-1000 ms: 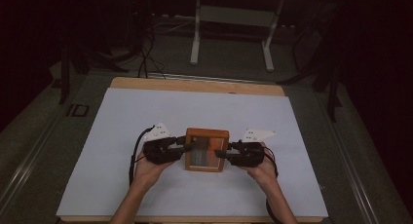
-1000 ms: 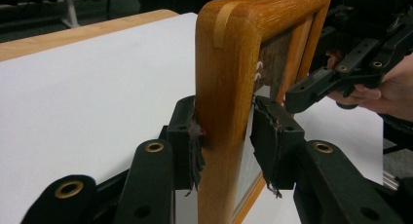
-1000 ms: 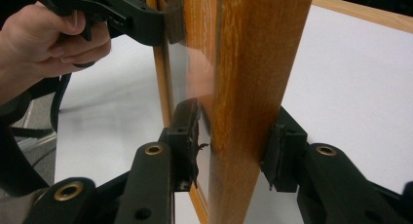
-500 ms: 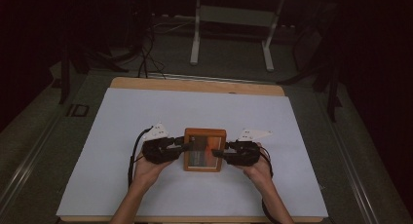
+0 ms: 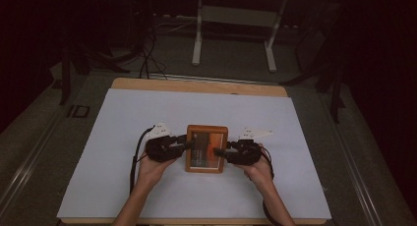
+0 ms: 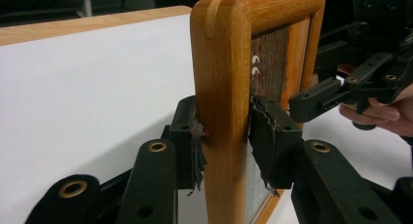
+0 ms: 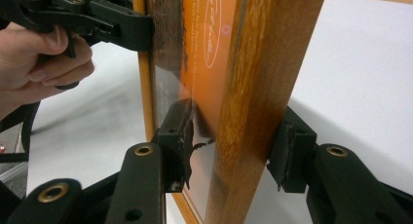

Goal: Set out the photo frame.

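My left gripper (image 6: 225,136) clamps the left rail of the frame (image 5: 207,148), which sits mid-table on the white sheet (image 5: 123,123). My right gripper (image 7: 237,136) straddles the right rail; its jaws have just been opening, and the right pad stands off the wood.

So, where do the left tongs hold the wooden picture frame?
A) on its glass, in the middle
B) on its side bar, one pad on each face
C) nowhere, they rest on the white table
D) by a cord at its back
B: in the left gripper view the left tongs clamp the side bar of the wooden picture frame, one pad on each face.
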`<act>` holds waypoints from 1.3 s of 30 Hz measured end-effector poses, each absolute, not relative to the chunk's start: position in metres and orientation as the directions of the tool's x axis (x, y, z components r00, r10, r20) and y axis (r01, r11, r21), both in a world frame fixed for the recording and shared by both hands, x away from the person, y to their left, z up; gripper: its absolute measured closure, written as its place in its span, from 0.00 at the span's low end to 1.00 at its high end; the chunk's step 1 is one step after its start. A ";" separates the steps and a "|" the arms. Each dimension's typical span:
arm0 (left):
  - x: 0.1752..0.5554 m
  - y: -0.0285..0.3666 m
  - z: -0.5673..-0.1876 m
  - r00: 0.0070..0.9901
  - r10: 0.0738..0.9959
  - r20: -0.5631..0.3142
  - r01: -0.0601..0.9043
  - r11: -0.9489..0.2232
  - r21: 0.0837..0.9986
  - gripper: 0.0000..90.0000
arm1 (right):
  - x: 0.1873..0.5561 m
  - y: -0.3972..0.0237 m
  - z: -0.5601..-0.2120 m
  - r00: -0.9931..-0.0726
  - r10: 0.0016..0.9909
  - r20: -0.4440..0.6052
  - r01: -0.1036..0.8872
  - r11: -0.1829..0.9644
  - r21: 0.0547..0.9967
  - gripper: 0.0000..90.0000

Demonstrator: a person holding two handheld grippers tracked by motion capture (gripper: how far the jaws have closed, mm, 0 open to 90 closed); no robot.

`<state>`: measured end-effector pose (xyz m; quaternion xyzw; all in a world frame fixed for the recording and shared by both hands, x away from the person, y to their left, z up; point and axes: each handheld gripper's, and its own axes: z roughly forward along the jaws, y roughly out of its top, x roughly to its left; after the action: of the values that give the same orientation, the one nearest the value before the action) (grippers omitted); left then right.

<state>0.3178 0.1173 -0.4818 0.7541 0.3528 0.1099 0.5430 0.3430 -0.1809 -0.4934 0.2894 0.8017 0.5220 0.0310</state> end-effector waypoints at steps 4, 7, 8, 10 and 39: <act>0.320 0.119 -0.484 0.712 0.661 -0.237 0.432 -0.147 0.890 0.74 | 0.345 -0.181 -0.497 -0.818 0.516 0.254 0.449 0.298 0.842 0.60; 0.320 0.119 -0.483 0.713 0.661 -0.231 0.430 -0.152 0.890 0.74 | 0.346 -0.183 -0.498 -0.816 0.515 0.264 0.457 0.294 0.840 0.59; 0.320 0.119 -0.484 0.714 0.661 -0.232 0.429 -0.151 0.891 0.74 | 0.346 -0.183 -0.498 -0.815 0.517 0.263 0.456 0.293 0.840 0.58; 0.320 0.119 -0.484 0.715 0.660 -0.231 0.429 -0.153 0.890 0.74 | 0.346 -0.184 -0.497 -0.814 0.518 0.262 0.456 0.291 0.841 0.58; 0.315 0.143 -0.465 0.698 0.663 -0.271 0.439 -0.098 0.893 0.60 | 0.342 -0.214 -0.476 -0.817 0.523 0.242 0.426 0.265 0.865 0.53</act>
<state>0.3150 0.1426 -0.4651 0.7340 0.3754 0.1004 0.5570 0.3423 -0.2138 -0.4758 0.2988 0.7941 0.5273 0.0457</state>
